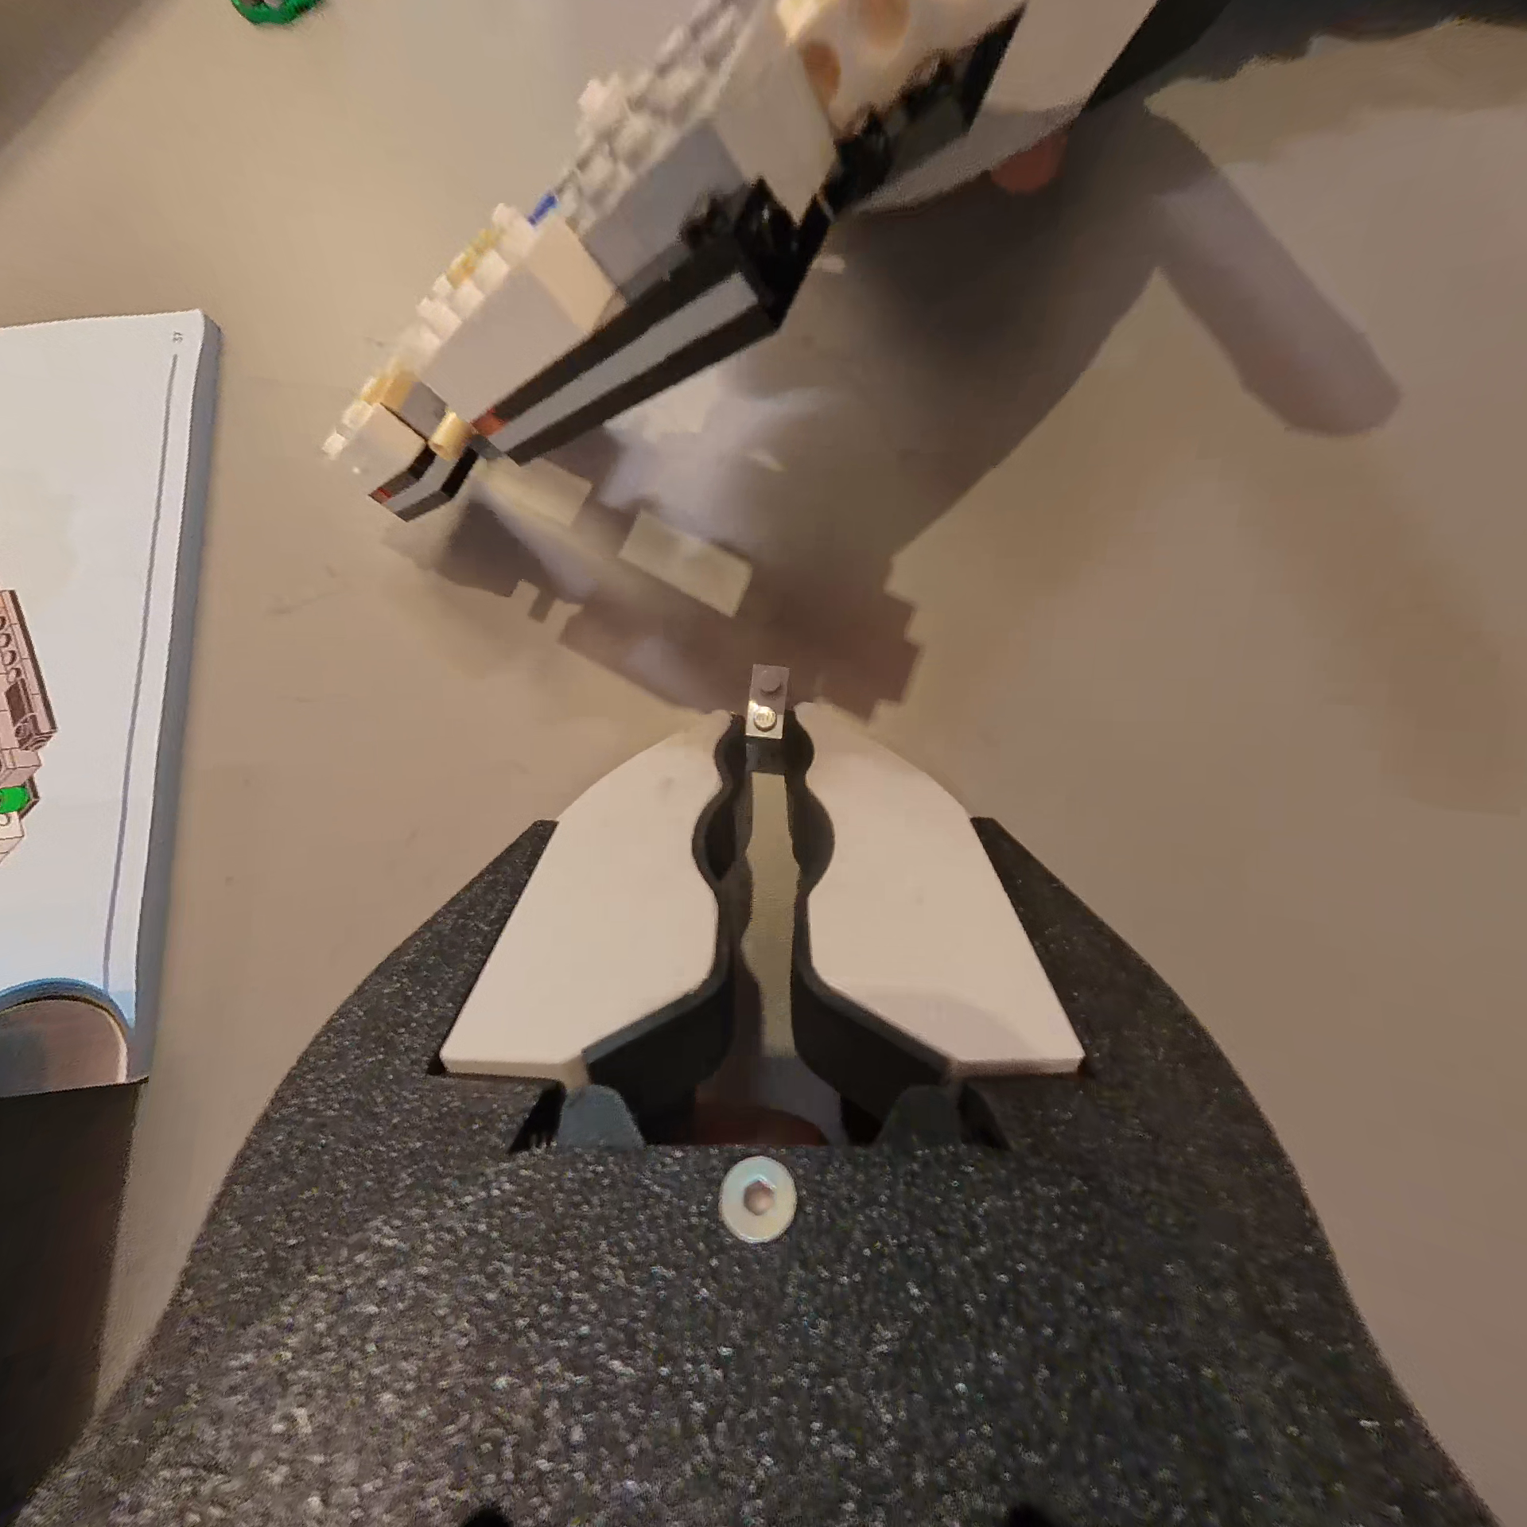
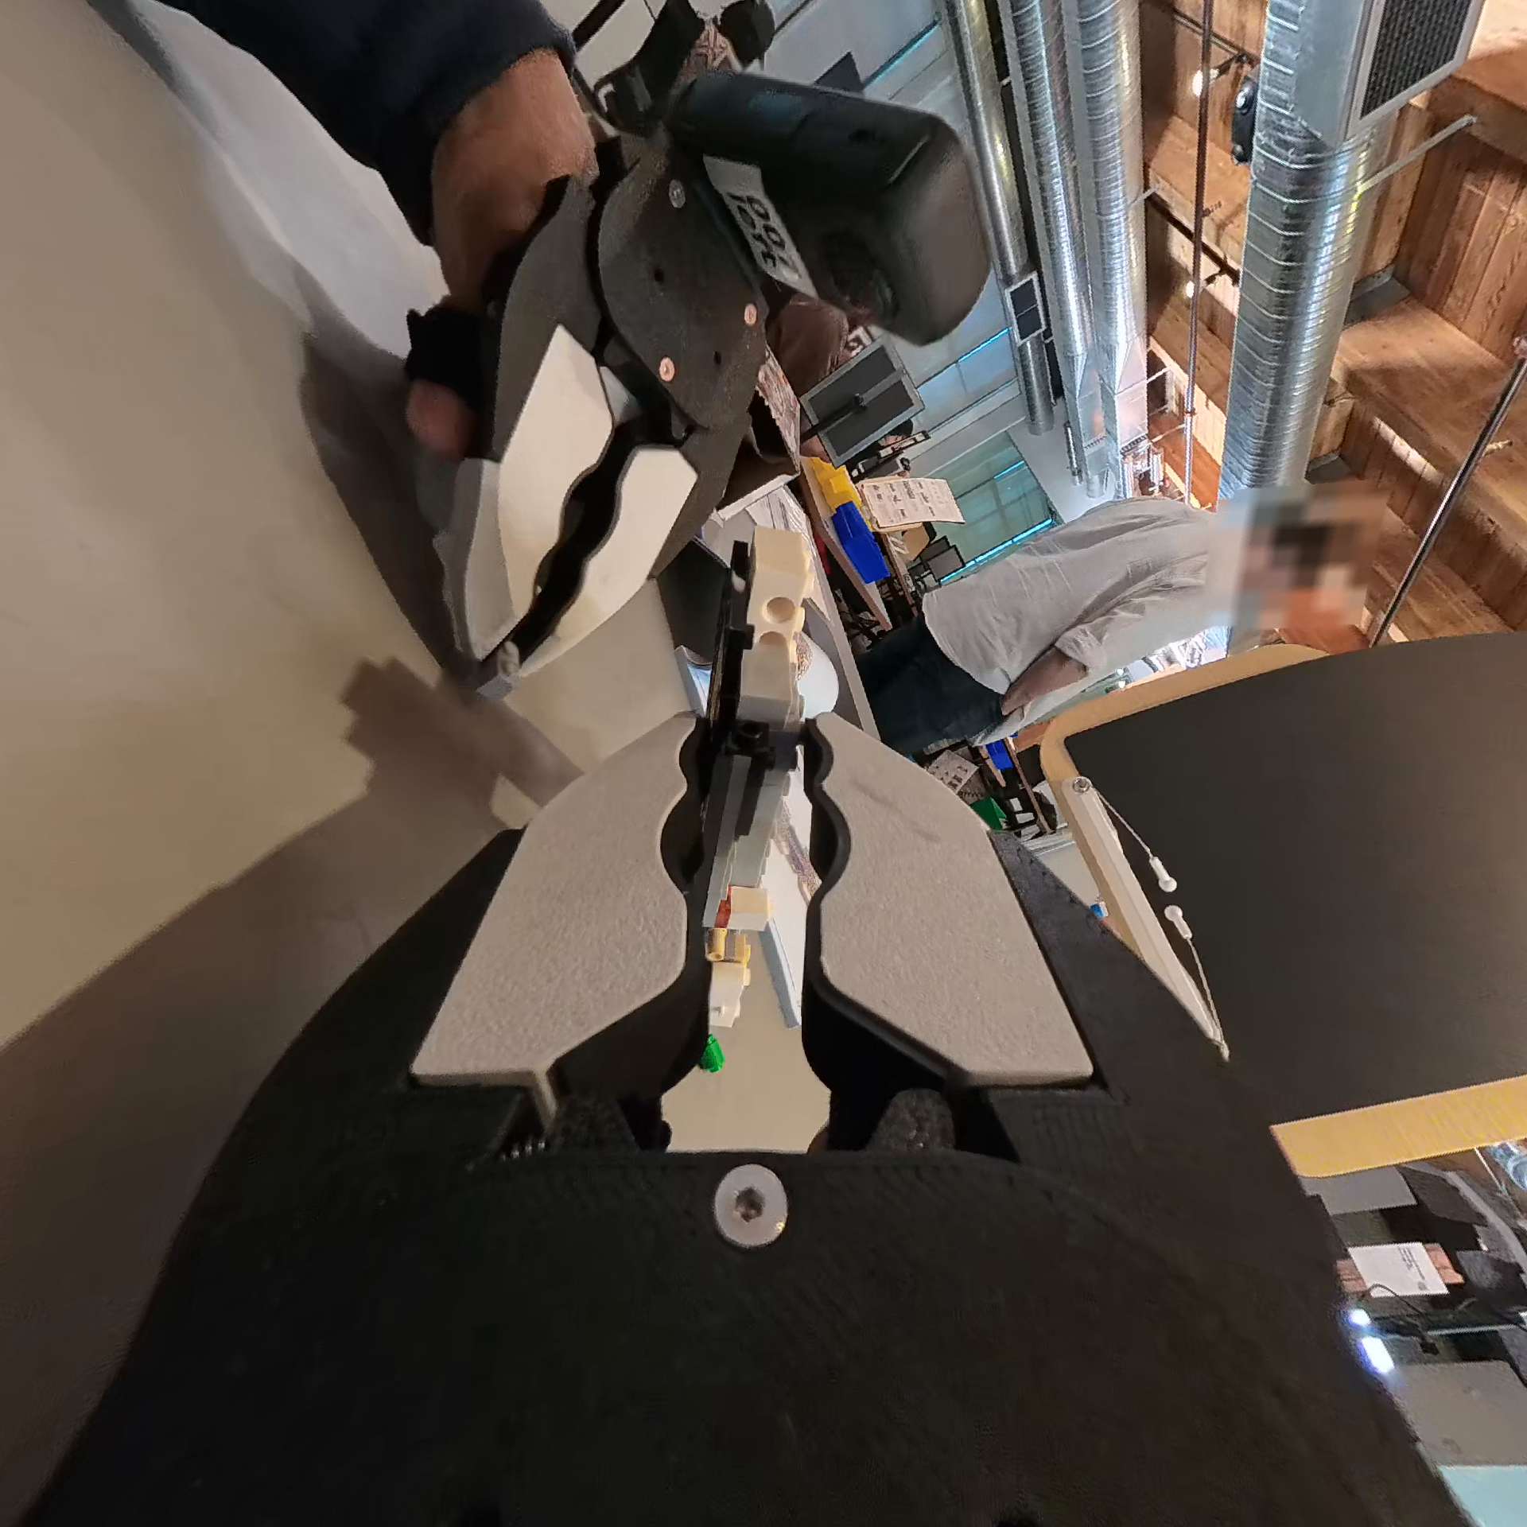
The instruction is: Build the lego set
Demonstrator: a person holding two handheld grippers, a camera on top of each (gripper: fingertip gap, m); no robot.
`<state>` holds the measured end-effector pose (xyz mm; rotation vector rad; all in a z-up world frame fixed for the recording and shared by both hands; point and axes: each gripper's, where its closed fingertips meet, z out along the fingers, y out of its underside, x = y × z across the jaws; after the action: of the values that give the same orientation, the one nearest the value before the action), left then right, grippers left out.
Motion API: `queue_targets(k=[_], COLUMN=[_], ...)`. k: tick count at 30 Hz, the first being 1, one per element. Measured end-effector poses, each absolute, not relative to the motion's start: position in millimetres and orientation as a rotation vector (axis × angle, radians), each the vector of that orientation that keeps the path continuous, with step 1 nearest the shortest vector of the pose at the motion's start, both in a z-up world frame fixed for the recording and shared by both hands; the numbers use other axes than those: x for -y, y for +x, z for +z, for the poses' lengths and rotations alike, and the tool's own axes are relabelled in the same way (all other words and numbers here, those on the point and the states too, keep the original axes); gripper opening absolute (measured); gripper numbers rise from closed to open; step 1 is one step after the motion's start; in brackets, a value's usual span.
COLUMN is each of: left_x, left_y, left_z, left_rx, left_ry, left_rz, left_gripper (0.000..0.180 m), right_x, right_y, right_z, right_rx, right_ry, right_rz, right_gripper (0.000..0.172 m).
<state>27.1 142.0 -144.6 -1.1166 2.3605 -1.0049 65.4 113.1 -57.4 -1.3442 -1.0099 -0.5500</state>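
The left gripper [image 1: 764, 727] has its fingers clamped on a small grey plate [image 1: 764, 717] at centre frame. The right gripper [image 2: 748, 744] clamps the brick model [image 1: 628, 281], held above the counter [image 1: 1157, 744], upper centre.

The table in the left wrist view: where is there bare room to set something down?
The table is bare to the right of the left gripper, and between the gripper and the instruction booklet. It is crowded ahead, under the brick model and near the green piece at the far left.
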Motion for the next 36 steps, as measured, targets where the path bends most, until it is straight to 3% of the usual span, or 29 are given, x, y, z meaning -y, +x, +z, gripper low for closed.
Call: queue_targets(k=[21, 29, 36], left_x=[-155, -119, -91], left_y=[22, 11, 13], left_z=[-48, 6, -11], left_rx=[-1.815, -2.005, -2.335], left_ry=[-1.291, -1.247, -1.215], left_rz=[-1.503, -1.424, -1.279], left_gripper=[0.008, 0.008, 0.008], right_x=[-108, -91, -67], right_y=[77, 51, 32], right_z=[-42, -27, -36], right_rx=[0.845, 0.809, 0.796], right_ry=[-1.353, -1.299, -1.33], right_rz=[-0.451, -0.292, -0.15], right_gripper=[0.02, 0.02, 0.02])
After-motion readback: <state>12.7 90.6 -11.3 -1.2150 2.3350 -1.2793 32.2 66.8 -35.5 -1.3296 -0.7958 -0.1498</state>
